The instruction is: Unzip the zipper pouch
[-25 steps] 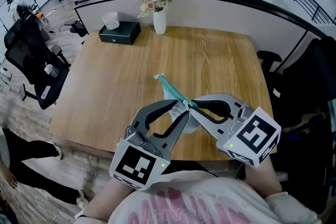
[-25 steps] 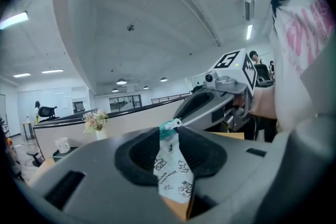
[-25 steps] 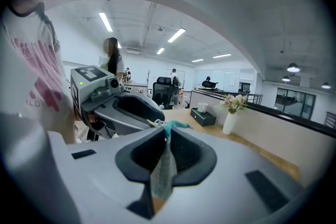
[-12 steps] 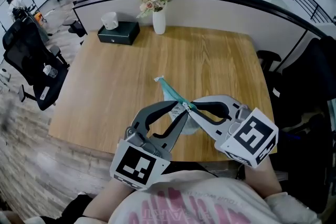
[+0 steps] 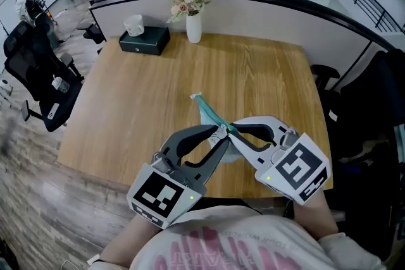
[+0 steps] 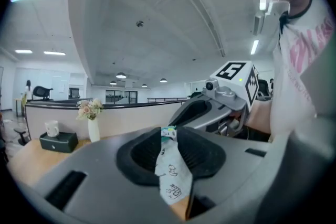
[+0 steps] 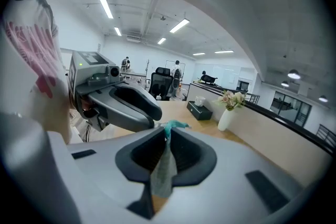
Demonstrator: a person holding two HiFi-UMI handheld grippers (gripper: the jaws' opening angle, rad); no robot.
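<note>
Head view, worktop: a pale wooden worktop [image 5: 139, 98], with a white vase [image 5: 193, 27] of flowers and a dark tissue box [image 5: 144, 39] at its far edge.
Head view, zipper pouch: the zipper pouch [image 5: 209, 113] is over the near middle of the worktop, held between the two claws. Its teal zipper edge runs from their tips toward the far left.
Head view, claws: the left claw [image 5: 221, 133] reaches in from the near left and the right claw [image 5: 231, 129] from the near right. Their tips meet at the pouch, just beside each other.
Left gripper view, jaws: they have just been closing and are clamped on the pouch's white printed fabric. A bit of teal shows above the dark pads, and the fabric hangs out below them.
Left gripper view, surroundings: the right claw is just beyond the pads, and the vase and tissue box are far left.
Right gripper view, jaws: nearly together, pinching the pouch. The teal zipper end pokes out at the top and pale fabric hangs below.
Right gripper view, surroundings: the left claw is just to the left, and the vase is far right.
</note>
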